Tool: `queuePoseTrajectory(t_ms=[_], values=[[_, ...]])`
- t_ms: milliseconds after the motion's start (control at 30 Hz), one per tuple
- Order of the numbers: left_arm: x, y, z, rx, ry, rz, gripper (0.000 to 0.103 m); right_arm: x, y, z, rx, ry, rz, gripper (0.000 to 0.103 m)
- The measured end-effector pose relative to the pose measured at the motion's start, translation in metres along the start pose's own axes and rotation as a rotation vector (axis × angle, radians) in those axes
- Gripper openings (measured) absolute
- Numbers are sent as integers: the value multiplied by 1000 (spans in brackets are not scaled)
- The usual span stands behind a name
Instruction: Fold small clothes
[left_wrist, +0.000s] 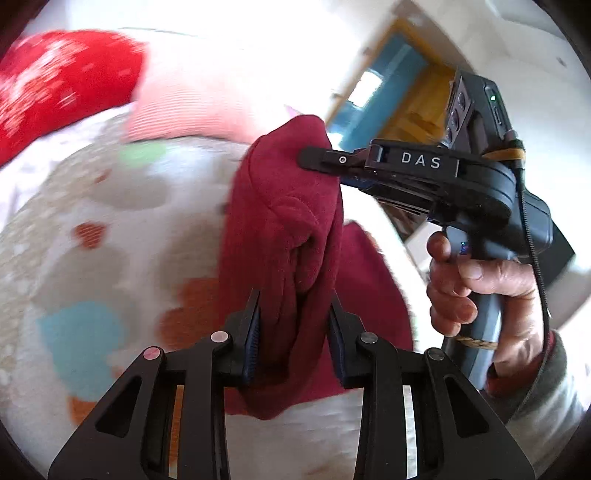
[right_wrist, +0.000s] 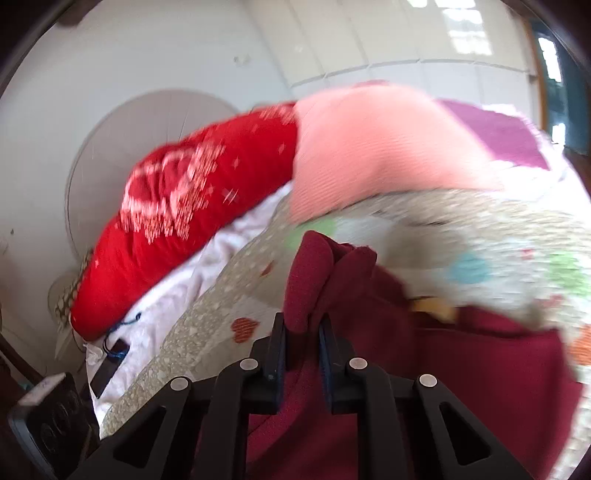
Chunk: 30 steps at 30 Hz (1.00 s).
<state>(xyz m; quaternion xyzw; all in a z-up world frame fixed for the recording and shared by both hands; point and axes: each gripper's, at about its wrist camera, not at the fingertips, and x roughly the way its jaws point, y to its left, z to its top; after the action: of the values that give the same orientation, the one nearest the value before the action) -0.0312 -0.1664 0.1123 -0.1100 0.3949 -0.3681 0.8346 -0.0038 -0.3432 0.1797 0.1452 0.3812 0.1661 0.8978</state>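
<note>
Jaws of both grippers are clamped on one maroon garment (left_wrist: 284, 221), lifted w/ part of it hanging off the bed. Left gripper (left_wrist: 294, 332) pinches a thick bunched fold low down; right gripper (left_wrist: 317, 158), seen side-on from the left wrist cam, bites the top edge, a hand (left_wrist: 476, 288) wrapped round its grip. In the right wrist view the same gripper (right_wrist: 302, 332) has its pads tight on a rolled lip of cloth (right_wrist: 317, 280).

Step in hand, by the look of it: pick-up and spread, w/ no neat fold visible yet. Next move probably calls for pulling the two grips apart to draw the fabric taut, then laying it flat on the bed before any crease is made.

Garment reads as soft, fleecy knit, matte, heavy enough to sag in deep pleats. Beneath lies a pale quilt (left_wrist: 110, 221) w/ coloured heart patches, slightly pebbled print. Beyond it: a ribbed salmon-pink cloth (right_wrist: 376, 147), a bright red cushion (right_wrist: 184, 221) w/ white pattern, motion-blurred. White wall and a round pale fan (right_wrist: 110, 158) behind.
</note>
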Motion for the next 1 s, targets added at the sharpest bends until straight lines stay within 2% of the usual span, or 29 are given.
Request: queuePoseTrajectory(t_ms=[67, 133, 300, 367, 400, 467, 533, 600, 633, 667, 700, 767, 833, 900, 1000], values=[[16, -33, 1, 45, 40, -49, 31, -32, -21, -1, 20, -33, -16, 14], [32, -64, -1, 98, 64, -56, 31, -65, -45, -7, 27, -57, -63, 14], [81, -120, -17, 195, 147, -48, 31, -102, -97, -31, 77, -71, -171, 13], [111, -132, -28, 194, 206, -38, 31, -100, -116, -41, 83, -54, -250, 13], [121, -134, -33, 189, 228, -31, 31, -91, -124, -48, 64, -29, -328, 13], [138, -138, -41, 203, 256, 6, 31, -75, -140, -57, 80, 17, -385, 13], [139, -142, -43, 230, 250, 35, 31, -54, -158, -66, 112, 71, -418, 13], [130, -143, -38, 239, 267, 49, 34, -49, -166, -72, 132, 61, -418, 15], [120, -142, -34, 239, 282, 43, 37, -53, -166, -72, 136, 50, -412, 19], [110, -138, -31, 242, 272, 45, 40, -60, -163, -70, 132, 41, -423, 31], [97, -136, -37, 249, 253, 57, 50, -69, -158, -70, 122, 33, -442, 40], [70, -127, -32, 266, 171, 111, 65, -87, -147, -70, 105, 3, -432, 40], [54, -116, -26, 275, 89, 167, 66, -113, -133, -75, 96, -42, -376, 40], [49, -109, -23, 272, 64, 195, 66, -128, -115, -81, 83, -67, -309, 40], [63, -93, -18, 222, 83, 232, 66, -124, -89, -85, 36, -52, -230, 40]])
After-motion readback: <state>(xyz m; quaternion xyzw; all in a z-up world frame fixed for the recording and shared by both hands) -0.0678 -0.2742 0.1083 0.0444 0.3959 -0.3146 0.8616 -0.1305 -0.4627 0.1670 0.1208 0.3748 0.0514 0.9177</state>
